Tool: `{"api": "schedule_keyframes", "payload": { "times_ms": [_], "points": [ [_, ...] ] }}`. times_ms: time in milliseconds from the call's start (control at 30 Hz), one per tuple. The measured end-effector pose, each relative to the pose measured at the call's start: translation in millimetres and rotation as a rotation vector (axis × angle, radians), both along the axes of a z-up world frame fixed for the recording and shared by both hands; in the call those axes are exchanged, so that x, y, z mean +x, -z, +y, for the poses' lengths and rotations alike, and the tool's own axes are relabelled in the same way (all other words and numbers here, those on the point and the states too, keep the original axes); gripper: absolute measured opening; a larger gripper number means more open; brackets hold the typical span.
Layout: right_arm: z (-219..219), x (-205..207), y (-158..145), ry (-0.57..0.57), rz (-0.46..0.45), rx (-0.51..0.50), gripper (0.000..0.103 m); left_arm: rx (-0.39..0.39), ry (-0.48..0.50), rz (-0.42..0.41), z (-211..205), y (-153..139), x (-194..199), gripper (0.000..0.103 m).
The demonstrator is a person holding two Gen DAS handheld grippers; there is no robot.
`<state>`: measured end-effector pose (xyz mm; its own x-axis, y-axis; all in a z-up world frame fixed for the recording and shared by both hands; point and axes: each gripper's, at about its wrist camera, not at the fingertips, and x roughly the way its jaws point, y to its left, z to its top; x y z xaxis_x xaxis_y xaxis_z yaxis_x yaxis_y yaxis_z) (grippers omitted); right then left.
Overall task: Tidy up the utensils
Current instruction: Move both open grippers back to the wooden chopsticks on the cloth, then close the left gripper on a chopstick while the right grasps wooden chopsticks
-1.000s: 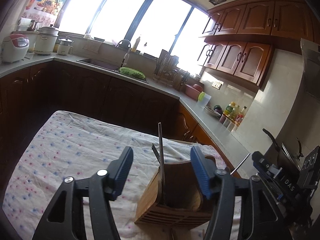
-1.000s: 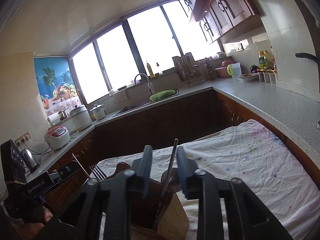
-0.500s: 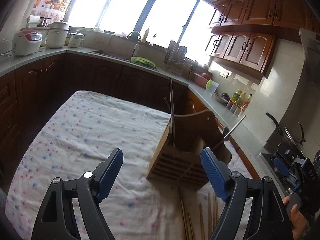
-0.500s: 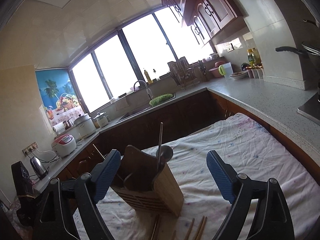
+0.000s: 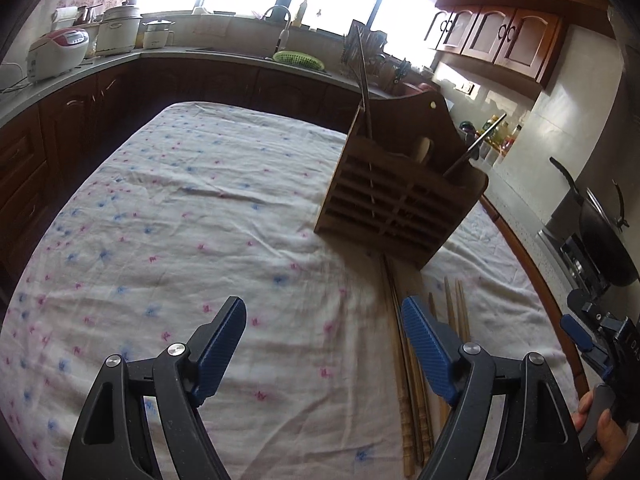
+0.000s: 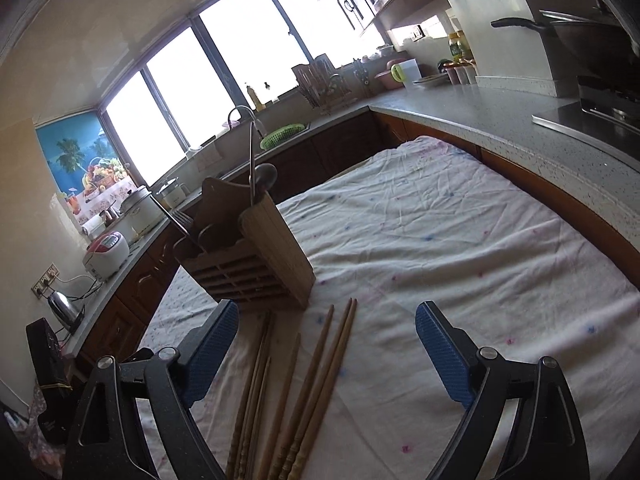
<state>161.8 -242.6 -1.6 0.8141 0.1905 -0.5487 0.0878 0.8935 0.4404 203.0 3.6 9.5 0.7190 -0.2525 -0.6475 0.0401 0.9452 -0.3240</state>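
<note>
Flowered cloth (image 6: pixel 440 240) covers the table on which the wooden utensil holder (image 6: pixel 256 264) stands at mid-frame. Wooden chopsticks (image 6: pixel 312 368) lie lengthwise toward the camera, lower centre, nearer the right gripper (image 6: pixel 326 340), which is spread wide and empty. The left gripper (image 5: pixel 324 344) is likewise spread and empty, chopsticks at its right finger. No writing can be read.

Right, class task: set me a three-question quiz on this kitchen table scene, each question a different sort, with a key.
1. True or false: the wooden chopsticks lie on the tablecloth in front of the wooden holder.
2. Which already stands in the holder? A) metal spoon B) whisk C) scissors
3. Fill in: both the left gripper and the right gripper are ____, with nothing held.

Key: 1 true; 2 A; 3 open
</note>
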Motion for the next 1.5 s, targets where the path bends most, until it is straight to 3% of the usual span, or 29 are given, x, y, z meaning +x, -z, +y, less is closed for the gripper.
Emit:
{"api": "schedule_keyframes", "payload": {
  "times_ms": [367,467,500,667,800,900,1033,1167,1267,1433,1500],
  "points": [
    [-6,-13,20,0.000,0.075,0.008,0.091,0.133,0.157,0.119,-58,15,36,0.074],
    [-9,-15,18,0.006,0.072,0.002,0.091,0.189,0.199,0.156,-84,26,55,0.058],
    [-10,-16,17,0.009,0.071,0.002,0.091,0.213,0.206,0.177,-91,32,60,0.047],
    [-14,-19,13,0.020,0.065,0.007,0.091,0.210,0.182,0.166,-90,34,59,0.039],
    [-13,-20,13,0.020,0.062,0.010,0.091,0.282,0.160,0.161,-81,39,43,0.017],
    [-10,-21,14,0.007,0.063,0.015,0.091,0.252,0.155,0.166,-68,39,17,0.017],
    [-5,-20,15,-0.014,0.065,0.014,0.090,0.154,0.136,0.200,-46,35,-12,0.017],
    [4,-11,20,-0.042,0.078,-0.001,0.085,0.115,0.132,0.215,-38,30,-3,0.017],
    [12,6,30,-0.067,0.124,-0.025,0.072,0.119,0.148,0.190,-40,18,19,0.017],
    [22,44,50,-0.090,0.219,-0.068,0.028,0.156,0.191,0.173,-54,17,61,0.017],
    [25,60,57,-0.095,0.253,-0.085,0.022,0.165,0.201,0.183,-60,22,80,0.017]
  ]
}}
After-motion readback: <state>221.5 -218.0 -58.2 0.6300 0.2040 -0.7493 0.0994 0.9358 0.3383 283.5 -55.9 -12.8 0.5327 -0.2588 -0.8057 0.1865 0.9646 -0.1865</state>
